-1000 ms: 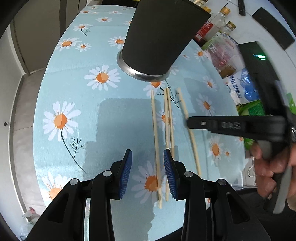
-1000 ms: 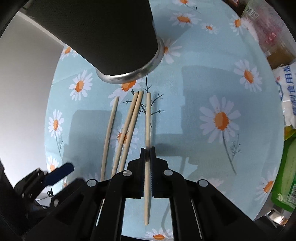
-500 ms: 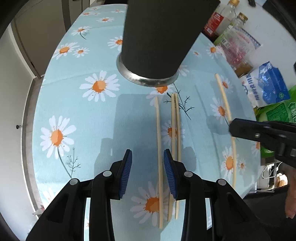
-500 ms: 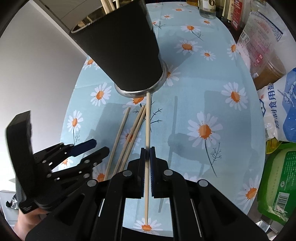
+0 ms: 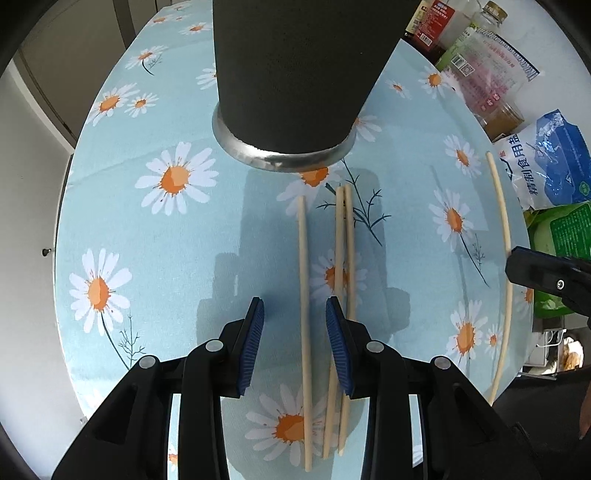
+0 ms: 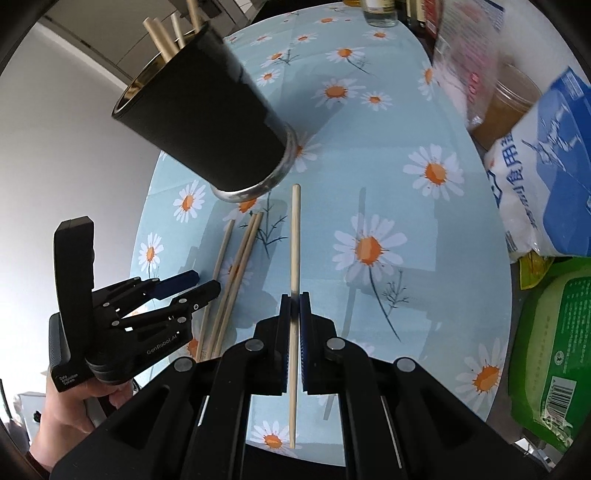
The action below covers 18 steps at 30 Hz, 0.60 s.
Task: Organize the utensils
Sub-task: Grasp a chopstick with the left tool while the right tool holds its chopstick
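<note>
Inside the black cup [image 6: 207, 122] several chopsticks stand; right claw [image 6: 294, 302] clamps another, left claw [image 5: 294, 319] closes around one of three on the worktop [image 5: 166, 258].

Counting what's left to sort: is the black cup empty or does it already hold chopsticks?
Not empty. In the right wrist view several chopstick ends stick out above the black cup rim.

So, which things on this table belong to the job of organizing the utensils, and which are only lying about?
Belong to the job:
- black cup, chopsticks already standing in it
- chopstick clamped in the right gripper
- three chopsticks lying on the cloth
- left gripper, its fingers closing around one of them

Just lying about:
- blue and white bag
- green packet
- bottles
</note>
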### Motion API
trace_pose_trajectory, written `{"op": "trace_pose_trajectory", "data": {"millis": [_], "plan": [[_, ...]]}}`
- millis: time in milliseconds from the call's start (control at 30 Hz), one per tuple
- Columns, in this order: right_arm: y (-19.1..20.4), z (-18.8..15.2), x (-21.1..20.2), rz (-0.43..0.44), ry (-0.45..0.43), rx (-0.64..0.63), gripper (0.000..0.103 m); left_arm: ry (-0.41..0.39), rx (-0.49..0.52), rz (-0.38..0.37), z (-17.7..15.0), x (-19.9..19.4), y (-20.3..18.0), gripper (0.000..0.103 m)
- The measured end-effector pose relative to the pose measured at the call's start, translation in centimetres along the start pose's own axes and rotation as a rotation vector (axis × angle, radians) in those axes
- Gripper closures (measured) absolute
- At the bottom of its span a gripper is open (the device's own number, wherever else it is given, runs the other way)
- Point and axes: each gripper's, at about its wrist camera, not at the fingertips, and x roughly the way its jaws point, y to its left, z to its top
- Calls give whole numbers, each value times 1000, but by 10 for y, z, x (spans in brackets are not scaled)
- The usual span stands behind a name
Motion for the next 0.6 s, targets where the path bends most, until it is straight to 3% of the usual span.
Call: {"op": "trace_pose_trajectory", "data": {"millis": [133, 200, 333, 500, 600], "plan": [[-11, 3, -2, 23, -7, 20, 98, 26, 20, 41, 4, 3, -10, 79], [-16, 3, -2, 33, -9, 27, 98, 52, 37, 50, 5, 6, -15, 92], [-26, 3, -2, 68, -4, 45, 98, 76, 59, 83, 9, 8, -24, 95], [-32, 2, 4, 107, 35, 39, 98, 90, 7, 59, 14, 10, -19, 99], [-31, 1, 1, 74, 11, 2, 98, 91, -19, 50, 15, 10, -16, 99]]}}
